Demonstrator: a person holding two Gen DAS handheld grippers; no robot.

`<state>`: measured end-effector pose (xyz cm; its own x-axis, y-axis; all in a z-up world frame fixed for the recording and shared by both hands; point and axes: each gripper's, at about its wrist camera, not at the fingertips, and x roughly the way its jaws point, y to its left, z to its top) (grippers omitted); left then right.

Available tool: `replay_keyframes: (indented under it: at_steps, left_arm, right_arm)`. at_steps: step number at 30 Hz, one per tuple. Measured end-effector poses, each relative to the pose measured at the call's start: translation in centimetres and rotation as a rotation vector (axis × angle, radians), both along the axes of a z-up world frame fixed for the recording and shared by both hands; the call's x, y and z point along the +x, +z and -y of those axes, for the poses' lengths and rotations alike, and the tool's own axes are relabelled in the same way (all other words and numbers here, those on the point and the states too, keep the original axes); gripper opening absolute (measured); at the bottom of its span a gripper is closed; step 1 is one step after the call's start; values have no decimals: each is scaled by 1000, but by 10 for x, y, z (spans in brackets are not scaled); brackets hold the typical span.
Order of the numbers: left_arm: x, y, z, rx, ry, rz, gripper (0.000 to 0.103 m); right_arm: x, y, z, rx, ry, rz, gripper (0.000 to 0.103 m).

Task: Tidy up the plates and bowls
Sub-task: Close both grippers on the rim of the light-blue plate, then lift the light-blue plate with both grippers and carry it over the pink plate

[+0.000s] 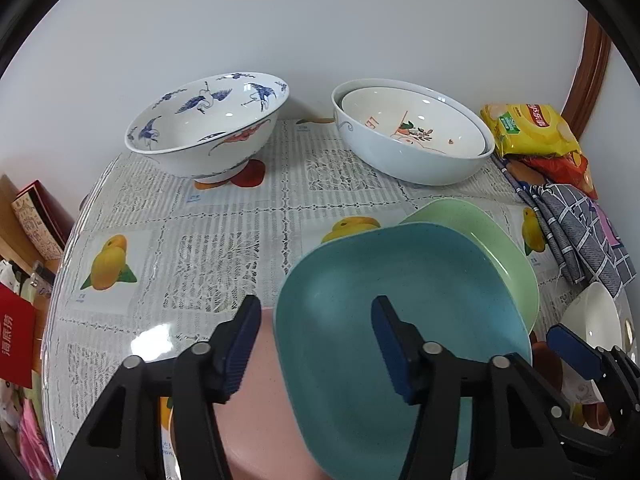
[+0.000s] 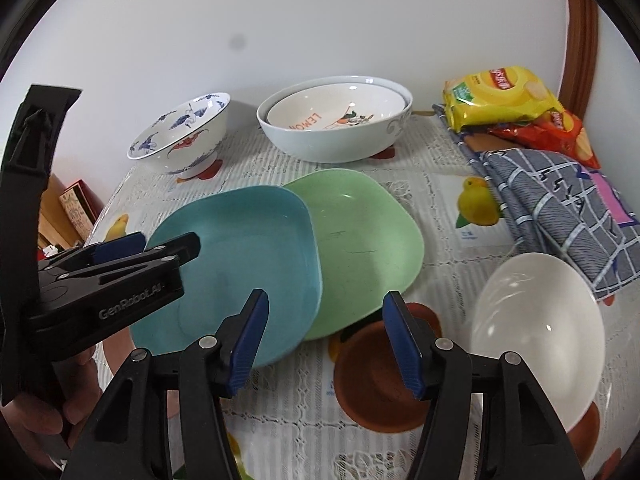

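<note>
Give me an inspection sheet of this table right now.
Surface: table under a lace, fruit-print cover, crowded.
Job's things: teal plate overlaps the green plate; a pink plate shows under the teal one. Crane bowl tilted at the back; lemon bowl nested in the pale blue bowl; white bowl and brown dish in front.
Clutter: snack bags, checked cloth.
Grippers: left gripper straddles the teal plate's rim, pads not pressing; right gripper open, holding nothing.
Cables: nothing seen.
Surroundings: white wall, wooden frame, boxes.
</note>
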<state>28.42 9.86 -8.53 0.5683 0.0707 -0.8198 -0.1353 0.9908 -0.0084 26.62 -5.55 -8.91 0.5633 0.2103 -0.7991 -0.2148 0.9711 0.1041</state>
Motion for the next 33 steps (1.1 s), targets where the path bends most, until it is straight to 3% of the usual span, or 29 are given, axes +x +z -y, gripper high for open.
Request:
replay_keyframes:
  at_steps: [2,4,10,13,22,33]
  left_arm:
    - [3,-2,1,7,-5,-5,48]
    - [6,-6,2,23,2,-25,36]
    - [8,-12,-3,11,11,-32,22]
    - [8,-10,-5,13,11,-26,15]
    - [-5,7,-7,-21,5,12,11]
    - [-44,42,-2,-60,-9,70,10]
  right_arm:
    - [3,-3,-3,-7,5,-6,58]
    - [6,-7,-4,-5,7,-18,55]
    - [12,-18,-2,31,2,-67,39]
    - [14,-23,-3,53,8,-81,23]
    - [7,-16,3,69,-30,-61,14]
    - [-28,20,17,115,-71,-11,12]
